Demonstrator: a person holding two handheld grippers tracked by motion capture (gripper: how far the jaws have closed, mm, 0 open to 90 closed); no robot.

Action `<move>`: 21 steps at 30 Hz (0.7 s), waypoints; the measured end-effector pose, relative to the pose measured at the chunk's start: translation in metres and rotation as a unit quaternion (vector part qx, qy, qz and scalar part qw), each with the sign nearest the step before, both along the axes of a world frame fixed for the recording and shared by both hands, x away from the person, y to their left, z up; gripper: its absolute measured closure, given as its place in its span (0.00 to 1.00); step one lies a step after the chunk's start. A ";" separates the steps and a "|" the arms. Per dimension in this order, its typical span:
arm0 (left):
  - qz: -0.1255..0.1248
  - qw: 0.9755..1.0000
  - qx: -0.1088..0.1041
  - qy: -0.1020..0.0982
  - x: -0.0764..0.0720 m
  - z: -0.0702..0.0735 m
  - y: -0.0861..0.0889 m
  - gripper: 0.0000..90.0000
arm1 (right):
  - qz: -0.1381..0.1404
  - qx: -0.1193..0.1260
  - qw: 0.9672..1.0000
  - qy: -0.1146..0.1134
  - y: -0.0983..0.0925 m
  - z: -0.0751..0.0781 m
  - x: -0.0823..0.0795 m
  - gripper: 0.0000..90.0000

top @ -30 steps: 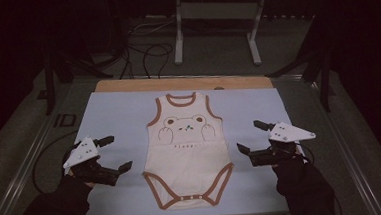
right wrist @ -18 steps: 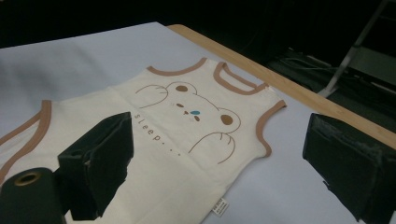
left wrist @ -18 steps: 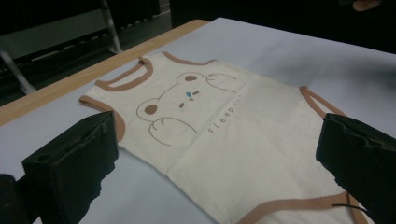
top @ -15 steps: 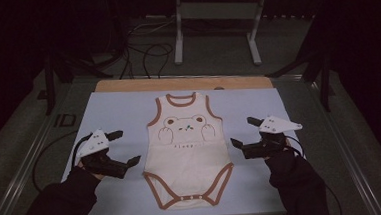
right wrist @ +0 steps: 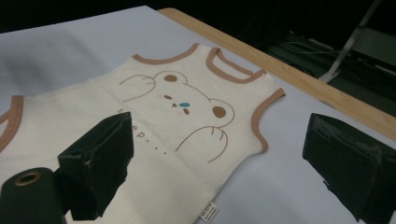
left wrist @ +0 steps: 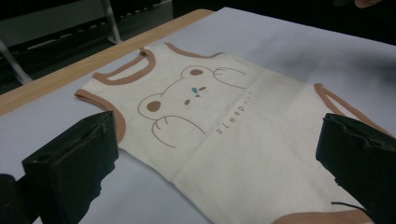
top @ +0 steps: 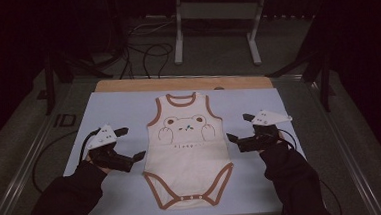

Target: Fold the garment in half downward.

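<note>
Dim room, dark floor with cables and a grey metal stand point(top: 216, 23) beyond the far edge of the table. Table point(top: 187, 82) has a wooden top, mostly covered by a pale blue mat point(top: 118, 107).

Baby bodysuit point(top: 187, 153) lies flat, face up, in the middle of the mat, neck toward the far edge and snap crotch toward the person. Cream fabric, brown trim at neck, armholes and leg openings. Bear face print on the chest, small lettering "sleep..." under it. Small white tag point(right wrist: 208, 213) sticks out of the bodysuit's side seam in the right gripper view.

Left gripper point(top: 129, 143) sits just beside the bodysuit's left side edge, about level with its waist, jaws spread wide and pointing at the fabric. In the left gripper view the two black jaws stand far apart, one by the armhole and one by the leg opening, with nothing between them but the bodysuit below. Can't tell whether the jaw tips touch the cloth.

Right gripper point(top: 241, 127) mirrors it, just beside the bodysuit's right side edge, slightly farther up than the left one. Jaws also spread wide, nothing pinched. In the right gripper view one jaw hangs over the bodysuit's waist area, the other over bare mat outside the seam.

Both forearms in black sleeves point(top: 293, 176) come in from the near edge, either side of the bodysuit.
</note>
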State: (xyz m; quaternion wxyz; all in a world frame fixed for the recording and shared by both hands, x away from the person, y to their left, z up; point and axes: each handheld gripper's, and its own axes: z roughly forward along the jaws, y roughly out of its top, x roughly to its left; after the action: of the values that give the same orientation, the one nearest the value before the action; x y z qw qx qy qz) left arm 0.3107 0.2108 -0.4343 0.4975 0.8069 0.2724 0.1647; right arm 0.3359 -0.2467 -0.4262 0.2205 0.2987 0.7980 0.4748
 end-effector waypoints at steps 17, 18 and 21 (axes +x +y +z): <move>0.020 0.999 0.015 0.031 0.029 -0.022 -0.011 0.00 | -0.003 -0.015 0.999 0.035 0.006 -0.024 0.024 0.10; 0.020 0.999 0.016 0.035 0.031 -0.024 -0.012 0.00 | -0.002 -0.015 0.999 0.037 0.007 -0.025 0.025 0.10; 0.019 0.999 0.018 0.045 0.035 -0.028 -0.015 0.00 | -0.003 -0.015 0.999 0.042 0.008 -0.031 0.029 0.10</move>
State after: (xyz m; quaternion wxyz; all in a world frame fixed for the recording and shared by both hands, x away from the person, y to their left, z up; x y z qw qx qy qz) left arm 0.3459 0.1955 -0.4626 0.4670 0.8171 0.3064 0.1427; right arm 0.3650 -0.2386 -0.4575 0.1930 0.3174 0.8125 0.4492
